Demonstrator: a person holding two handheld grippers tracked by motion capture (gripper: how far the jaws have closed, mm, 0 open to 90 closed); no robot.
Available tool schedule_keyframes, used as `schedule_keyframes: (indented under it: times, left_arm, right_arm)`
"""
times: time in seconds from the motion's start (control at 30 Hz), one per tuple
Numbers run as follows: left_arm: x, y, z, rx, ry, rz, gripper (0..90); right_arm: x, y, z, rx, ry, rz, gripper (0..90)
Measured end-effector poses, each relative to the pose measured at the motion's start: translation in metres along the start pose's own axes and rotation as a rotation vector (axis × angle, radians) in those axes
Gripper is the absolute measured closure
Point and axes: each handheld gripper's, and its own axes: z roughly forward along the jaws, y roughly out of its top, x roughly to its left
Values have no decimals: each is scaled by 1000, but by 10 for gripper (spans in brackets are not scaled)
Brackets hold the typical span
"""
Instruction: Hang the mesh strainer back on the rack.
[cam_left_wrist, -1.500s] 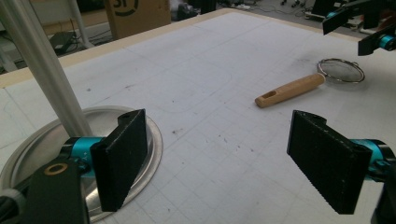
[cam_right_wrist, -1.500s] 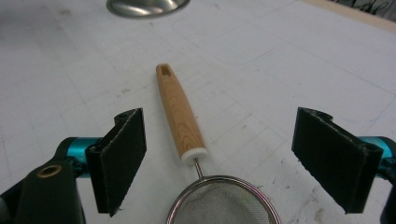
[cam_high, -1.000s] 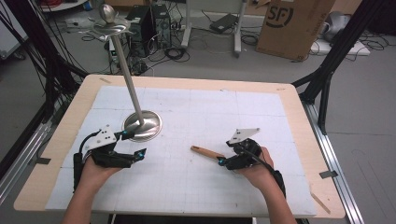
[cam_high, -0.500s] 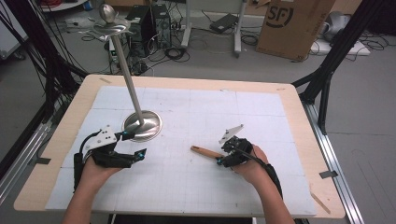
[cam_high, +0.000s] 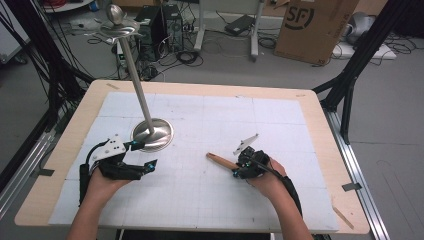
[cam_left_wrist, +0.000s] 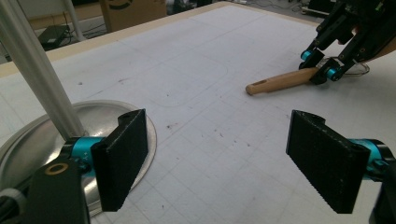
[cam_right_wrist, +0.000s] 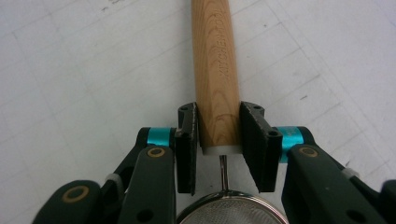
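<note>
A small strainer with a wooden handle (cam_high: 220, 160) lies on the white mat right of the middle. My right gripper (cam_high: 239, 167) has just been closing, and its jaws now press both sides of the handle (cam_right_wrist: 215, 65) at its end near the mesh bowl (cam_right_wrist: 231, 212). A metal stand with a round base (cam_high: 152, 134) and a tall leaning pole (cam_high: 136, 75) stands at the left. Just in front of the base, my left gripper (cam_high: 144, 155) stands open, with nothing between its pads (cam_left_wrist: 123, 154). From there the handle (cam_left_wrist: 280, 81) and the right gripper (cam_left_wrist: 322, 70) show farther off.
The white gridded mat (cam_high: 210, 120) covers a wooden table with a bare rim (cam_high: 320, 115). Beyond the far edge, on the floor, stand a cardboard box (cam_high: 315, 25), a computer case (cam_high: 160, 20) and cables. Black frame struts (cam_high: 350, 75) rise at the right.
The right gripper's jaws have come together on the wooden handle and the hand has rolled a little. The left gripper and the stand have kept still.
</note>
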Motion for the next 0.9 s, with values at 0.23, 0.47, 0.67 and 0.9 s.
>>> schedule_keyframes:
  times: [0.23, 0.47, 0.67, 0.9]
  left_arm:
    - [0, 0, 0, 1, -1, -1, 215]
    - [0, -1, 1, 4, 0, -1, 216]
    - [0, -1, 2, 9, 0, 0, 216]
    - [-1, -2, 3, 11, -3, 0, 216]
  right_arm:
    - [1, 0, 1, -3, 2, 39, 604]
    - [-1, -1, 0, 4, 17, 44, 604]
    - [-3, 1, 0, 24, 31, 36, 619]
    - [-2, 8, 2, 77, 22, 2, 632]
